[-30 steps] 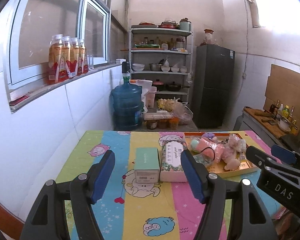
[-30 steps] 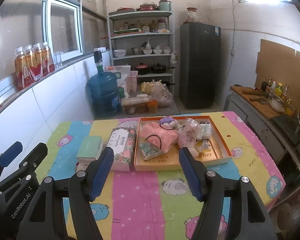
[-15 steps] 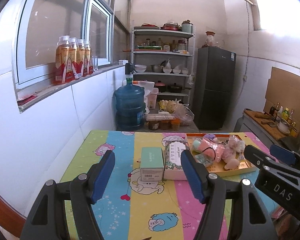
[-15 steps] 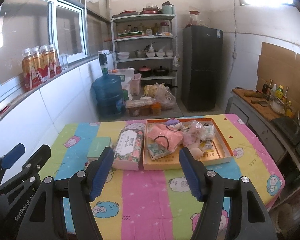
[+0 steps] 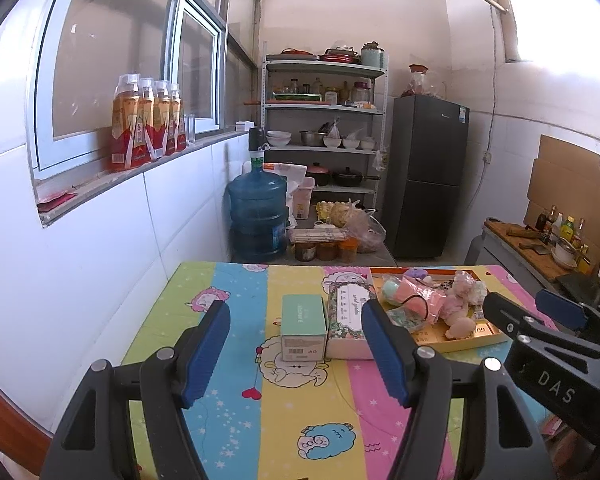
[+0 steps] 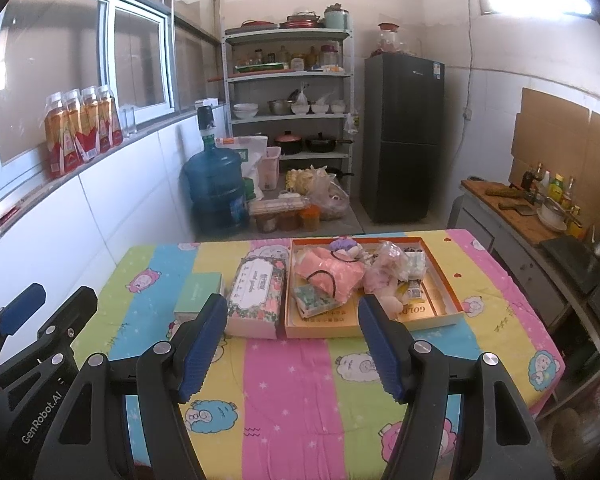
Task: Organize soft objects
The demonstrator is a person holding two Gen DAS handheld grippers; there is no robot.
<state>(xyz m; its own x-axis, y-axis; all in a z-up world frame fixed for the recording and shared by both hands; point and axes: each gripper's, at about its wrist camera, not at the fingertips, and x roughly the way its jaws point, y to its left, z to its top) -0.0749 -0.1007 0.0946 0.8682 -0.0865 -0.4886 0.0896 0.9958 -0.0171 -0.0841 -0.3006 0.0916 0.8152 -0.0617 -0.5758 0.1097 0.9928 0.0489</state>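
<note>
An orange tray point(image 6: 439, 276) on the striped cartoon tablecloth holds a pile of soft things: a pink pouch point(image 6: 331, 274) with a black hair tie, a purple scrunchie point(image 6: 341, 245), pale plush pieces point(image 6: 385, 268) and a green patterned pad point(image 6: 313, 300). The tray also shows in the left wrist view point(image 5: 475, 334). A floral tissue pack point(image 6: 256, 292) and a mint box point(image 6: 198, 294) lie left of the tray. My left gripper point(image 5: 296, 354) is open and empty, held above the near table. My right gripper point(image 6: 292, 344) is open and empty, short of the tray.
The table point(image 6: 300, 392) stands against a white tiled wall on the left. Beyond it are a blue water jug point(image 6: 216, 190), food bags and jars on the floor, a metal shelf point(image 6: 288, 92) and a dark fridge point(image 6: 401, 136). A counter with bottles point(image 6: 539, 196) is at right.
Both grippers have pulled back and risen, so the table and its objects look smaller and farther off. Nothing on the table has moved. Both stay open.
</note>
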